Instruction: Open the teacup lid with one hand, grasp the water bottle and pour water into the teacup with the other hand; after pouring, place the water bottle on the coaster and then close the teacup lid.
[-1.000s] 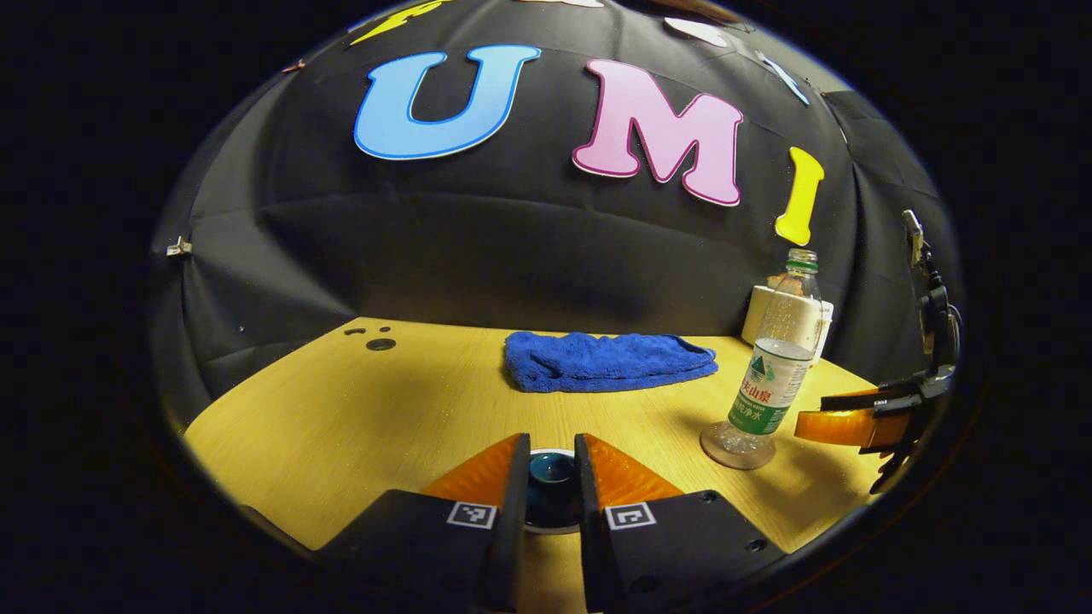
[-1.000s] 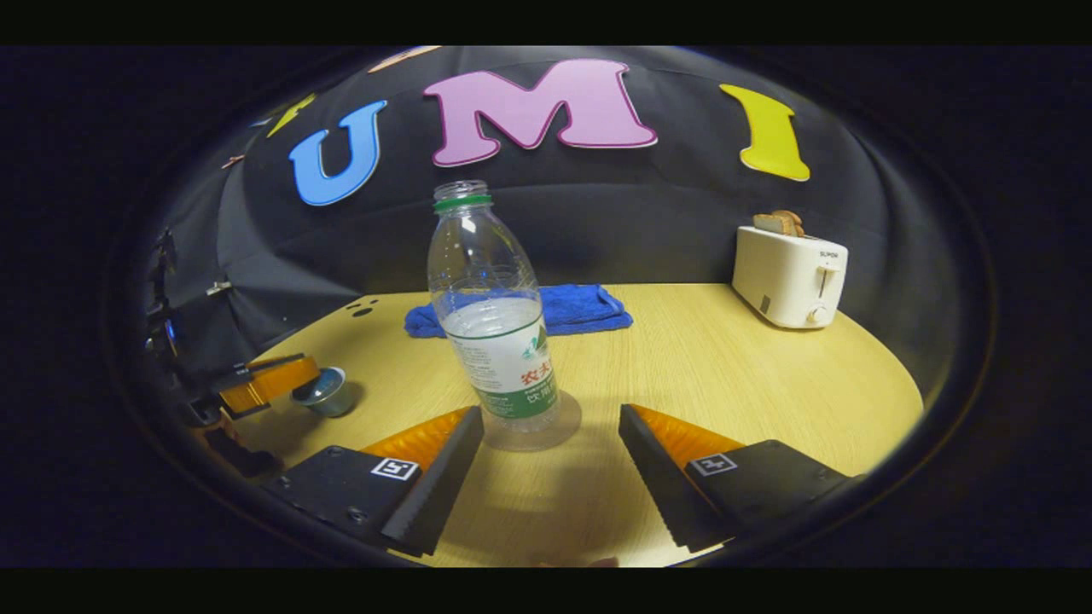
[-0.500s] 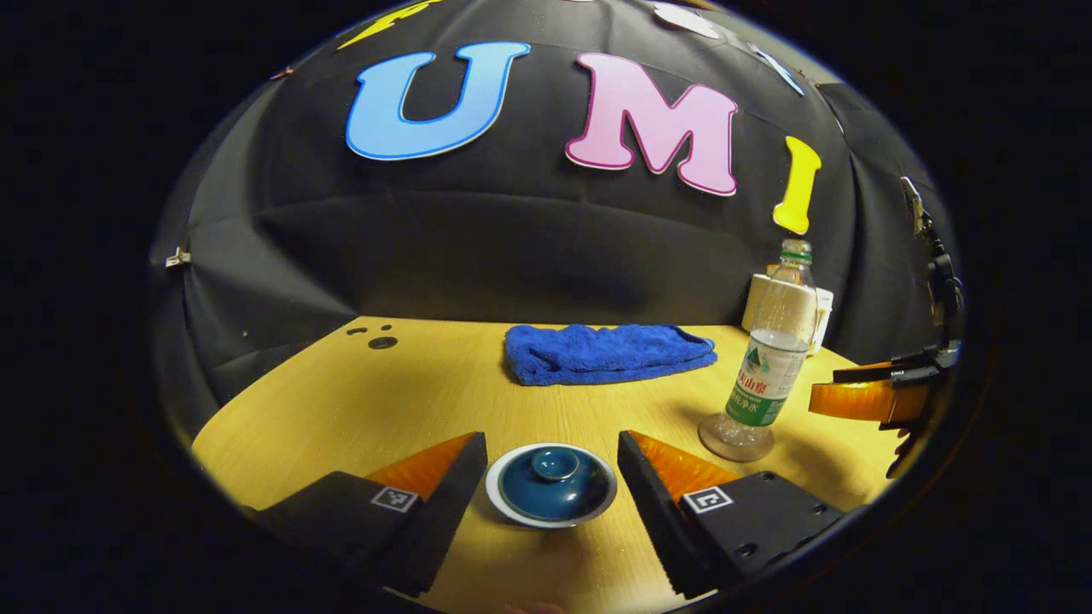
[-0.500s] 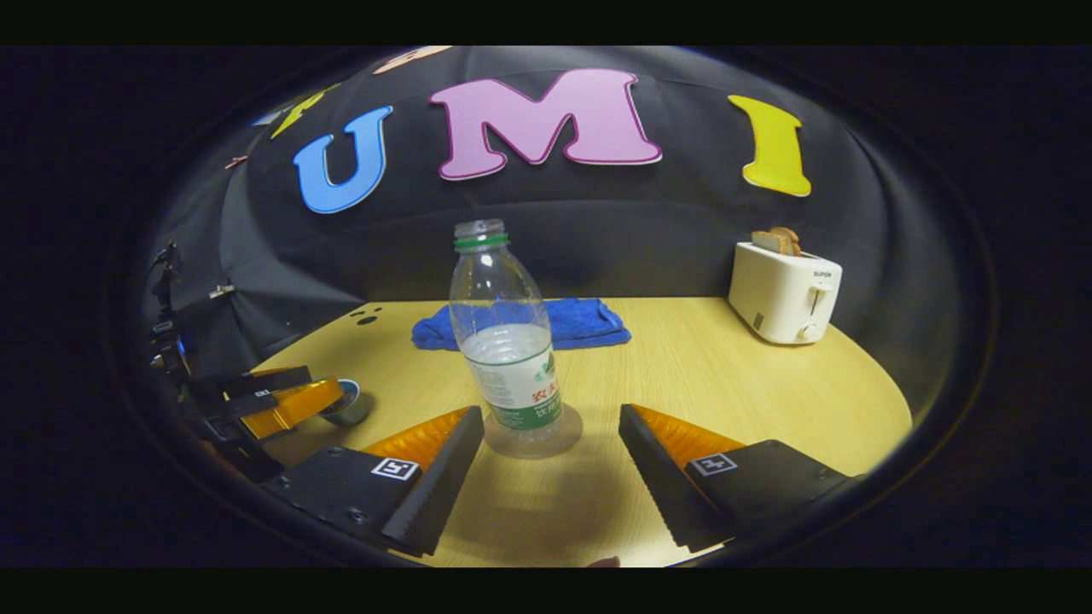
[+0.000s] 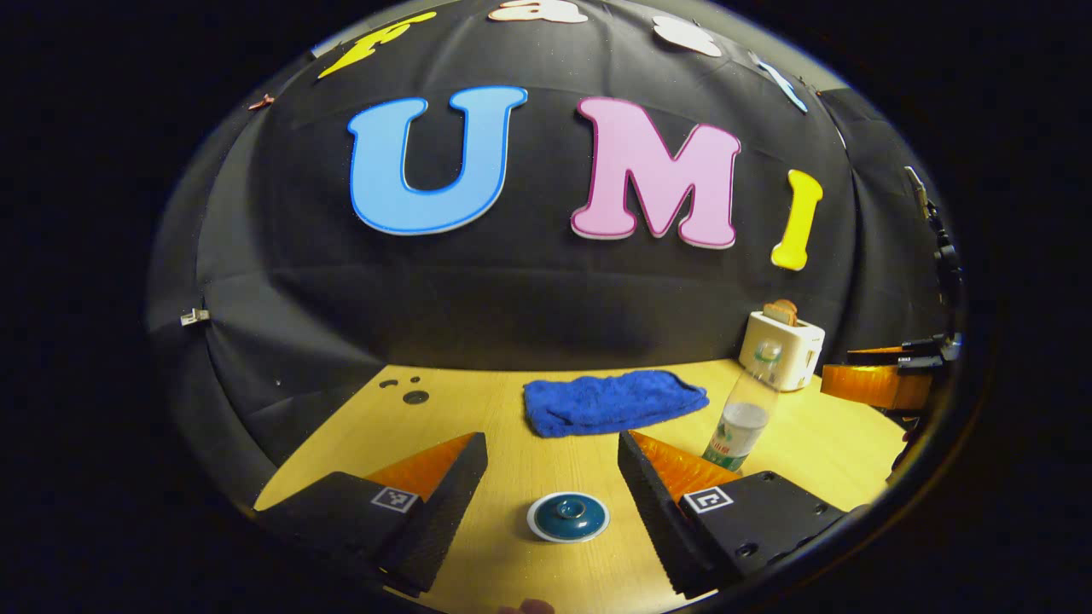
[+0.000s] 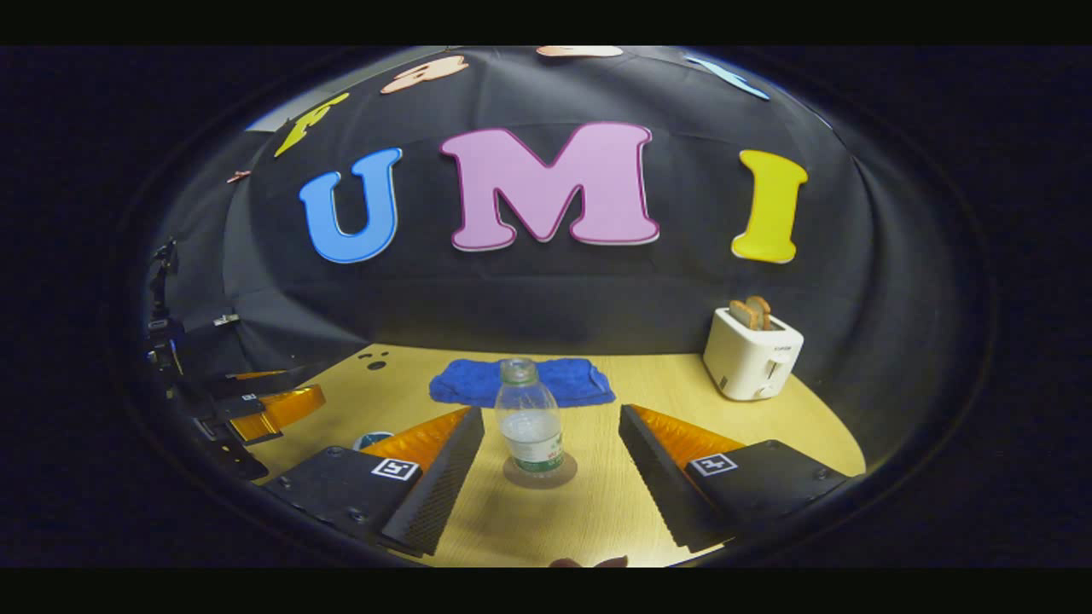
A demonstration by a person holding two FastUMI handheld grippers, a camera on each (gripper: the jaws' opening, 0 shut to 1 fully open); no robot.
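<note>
Both claws have pulled up and back since half a second ago, so the teacup lid (image 5: 568, 517) now looks small and sits well below the left claw (image 5: 553, 495), whose fingers stand wide apart with nothing between them; a second ago they were closed on the lid's knob. That dark blue lid rests flat on its white-rimmed teacup on the bench (image 5: 512, 426). To the right of the teacup, the water bottle (image 6: 530, 426) stands upright on the round coaster (image 6: 539, 471), about a third full and apparently uncapped, though the neck is too small to be sure. It stands ahead of the right claw (image 6: 550, 477), which is also spread open and holds nothing. Beyond the teacup a folded blue towel (image 5: 614, 401) lies toward the booth wall, and past the bottle, in the far right corner, a white toaster (image 6: 751, 354) holds slices of bread. Judging from how things lie, the task looks finished: the bottle is on the coaster, the lid is back on the cup, and both claws are clear. Whether water reached the cup cannot be told with the lid on.
</note>
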